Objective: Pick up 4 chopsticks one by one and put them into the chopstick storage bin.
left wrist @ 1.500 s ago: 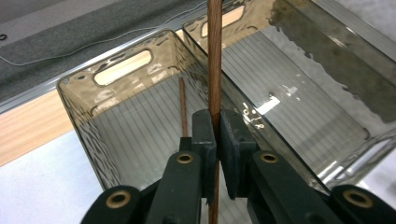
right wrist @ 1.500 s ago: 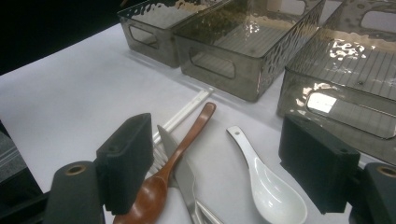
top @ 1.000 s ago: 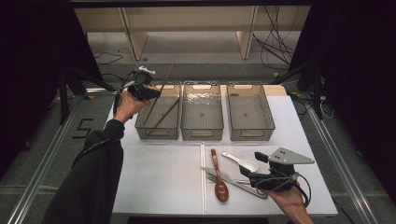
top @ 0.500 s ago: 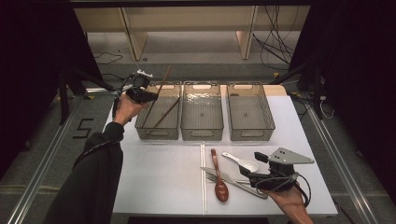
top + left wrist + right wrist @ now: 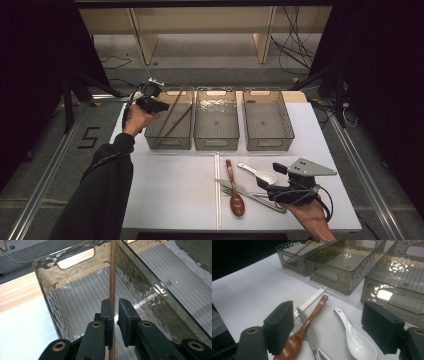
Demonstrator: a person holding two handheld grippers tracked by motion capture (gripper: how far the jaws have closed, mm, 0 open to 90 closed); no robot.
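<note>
We see the left claw (image 5: 113, 315) over the left bin (image 5: 169, 120), its jaws having just eased apart a little, the chopstick (image 5: 113, 277) upright between them, touching one pad with a sliver of gap at the other. The right claw (image 5: 328, 327) rests wide open, holding nothing, over the wooden spoon (image 5: 308, 325) and white spoon (image 5: 355, 337) on the table (image 5: 170, 185).
</note>
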